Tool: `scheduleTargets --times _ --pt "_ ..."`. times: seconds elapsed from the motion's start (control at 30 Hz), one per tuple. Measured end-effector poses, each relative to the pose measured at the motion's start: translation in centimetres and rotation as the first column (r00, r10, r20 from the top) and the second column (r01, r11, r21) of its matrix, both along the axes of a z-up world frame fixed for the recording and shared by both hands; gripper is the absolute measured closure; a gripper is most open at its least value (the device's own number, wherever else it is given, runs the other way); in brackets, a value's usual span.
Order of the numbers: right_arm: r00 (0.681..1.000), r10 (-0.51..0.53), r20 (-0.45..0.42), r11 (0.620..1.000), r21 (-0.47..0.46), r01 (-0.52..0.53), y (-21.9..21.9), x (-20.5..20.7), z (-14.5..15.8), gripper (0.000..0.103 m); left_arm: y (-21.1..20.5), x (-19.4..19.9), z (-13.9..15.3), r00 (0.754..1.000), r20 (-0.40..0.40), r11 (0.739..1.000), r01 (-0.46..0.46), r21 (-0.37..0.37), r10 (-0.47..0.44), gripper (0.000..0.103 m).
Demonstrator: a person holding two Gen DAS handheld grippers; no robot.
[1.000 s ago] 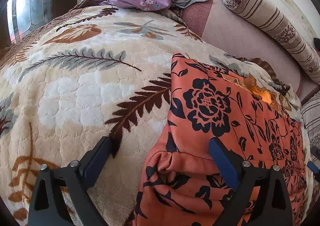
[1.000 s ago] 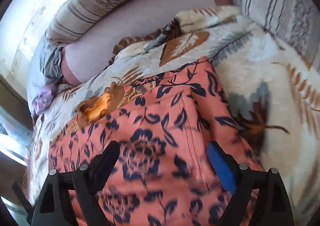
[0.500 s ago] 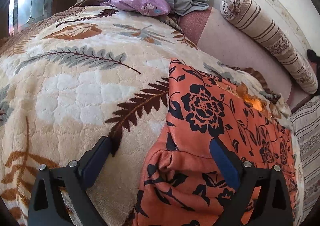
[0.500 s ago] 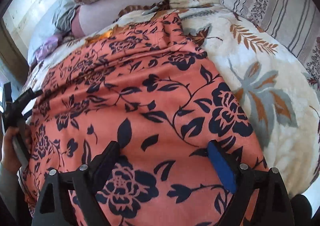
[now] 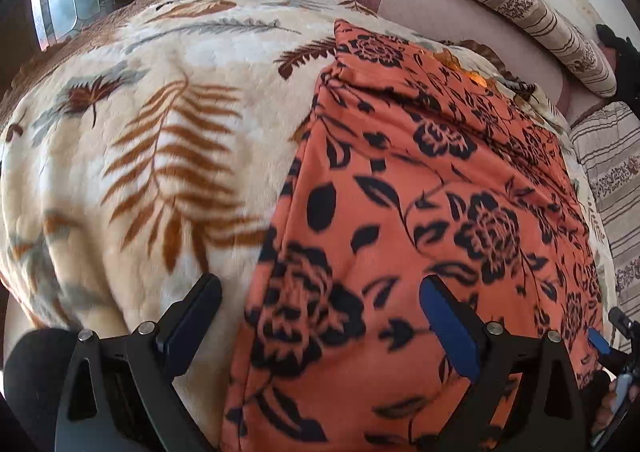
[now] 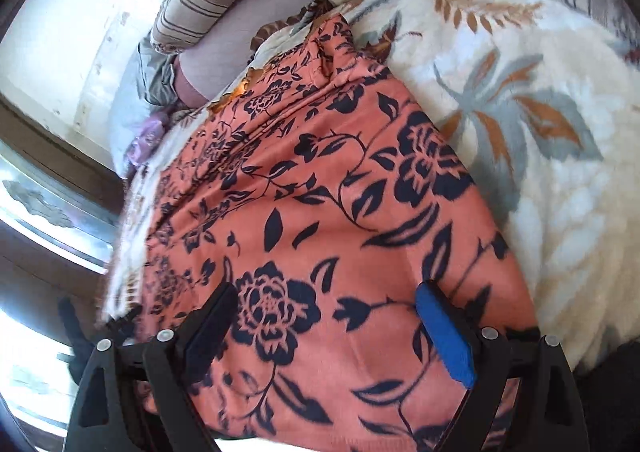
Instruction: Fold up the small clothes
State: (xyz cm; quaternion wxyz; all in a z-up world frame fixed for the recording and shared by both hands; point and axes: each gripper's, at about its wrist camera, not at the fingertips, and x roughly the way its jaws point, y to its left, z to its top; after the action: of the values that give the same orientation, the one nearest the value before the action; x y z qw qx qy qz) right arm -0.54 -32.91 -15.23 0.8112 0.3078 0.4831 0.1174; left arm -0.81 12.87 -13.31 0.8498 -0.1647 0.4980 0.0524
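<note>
On the leaf-patterned blanket (image 5: 168,156), the orange floral garment (image 5: 420,212) is lying spread flat. Both hands are arriving at its near edge, having pulled back from the far end seen a second ago. Left gripper (image 5: 320,304) is straddling the garment's left edge with jaws wide and empty; right gripper (image 6: 324,312) is hovering equally wide, gripping nothing. Judgement: a fresh pinch for folding is pending.
</note>
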Motion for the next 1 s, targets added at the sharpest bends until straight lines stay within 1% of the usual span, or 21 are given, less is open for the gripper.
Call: scheduleTargets --times 0.07,0.13,0.23,0.3,0.33,0.43,0.47,0.53,0.6,0.7,0.77,0.83,0.9,1.0 --pt "0.999 -0.010 -0.042 0.997 0.075 0.013 -1.5 -0.3 -0.2 0.011 -0.3 -1.1 -0.2 0.999 -0.036 1.000 0.010 -0.020 -0.011 0.004" --pt "0.997 -0.035 -0.070 0.992 0.120 0.044 -3.2 -0.8 -0.2 0.011 -0.5 -2.1 -0.2 0.998 -0.051 0.999 0.020 -0.050 -0.023 0.004" --pt "0.997 -0.042 -0.071 0.987 0.154 0.053 -5.1 -1.3 -0.2 0.011 -1.2 -2.7 -0.3 0.994 -0.096 0.997 0.042 -0.060 -0.048 0.004" --pt "0.997 -0.046 -0.066 0.983 0.174 0.057 -6.0 -1.6 -0.2 0.011 -1.0 -2.9 -0.1 0.993 -0.114 0.996 0.024 -0.090 -0.034 0.004" --pt "0.997 -0.046 -0.059 0.982 0.180 0.056 -6.3 -1.7 -0.1 0.011 -0.8 -3.1 0.3 0.994 -0.112 0.993 0.005 -0.116 -0.018 0.004" --pt "0.997 -0.061 -0.042 0.988 0.142 0.066 -6.6 -1.8 0.4 0.011 0.2 -3.2 1.6 0.996 -0.084 0.980 -0.051 -0.190 0.035 0.004" --pt "0.997 -0.065 -0.040 0.988 0.135 0.070 -6.7 -1.6 0.5 0.011 0.5 -3.1 1.9 0.996 -0.075 0.978 -0.063 -0.197 0.049 0.004" --pt "0.997 -0.080 -0.015 0.988 0.131 0.081 -6.5 -1.3 1.1 0.011 1.2 -2.7 2.7 0.995 -0.042 0.979 -0.095 -0.178 0.089 0.004" --pt "0.997 -0.081 0.020 0.990 0.120 0.078 -6.6 -0.8 1.7 0.011 1.9 -2.3 3.0 0.993 -0.030 0.978 -0.121 -0.167 0.118 0.004" --pt "0.994 -0.081 0.073 0.992 0.103 0.074 -6.3 0.7 3.2 0.011 2.8 -0.5 2.9 0.993 -0.031 0.975 -0.117 -0.190 0.113 0.004" --pt "0.992 -0.075 0.100 0.994 0.089 0.066 -6.1 2.6 4.1 0.011 3.5 0.9 3.3 0.995 0.002 0.978 -0.093 -0.189 0.095 0.004" --pt "0.990 -0.068 0.127 0.996 0.065 0.060 -5.9 5.2 4.9 0.011 4.2 2.9 4.2 0.995 0.066 0.983 -0.063 -0.173 0.075 0.004" --pt "0.987 -0.058 0.149 0.998 0.040 0.052 -5.6 8.1 5.8 0.011 4.9 5.6 5.2 0.989 0.133 0.986 -0.041 -0.161 0.063 0.004" --pt "0.986 -0.030 0.166 1.000 -0.004 0.031 -5.0 13.4 6.6 0.011 6.0 10.3 5.9 0.982 0.184 0.986 -0.006 -0.168 0.037 0.004"
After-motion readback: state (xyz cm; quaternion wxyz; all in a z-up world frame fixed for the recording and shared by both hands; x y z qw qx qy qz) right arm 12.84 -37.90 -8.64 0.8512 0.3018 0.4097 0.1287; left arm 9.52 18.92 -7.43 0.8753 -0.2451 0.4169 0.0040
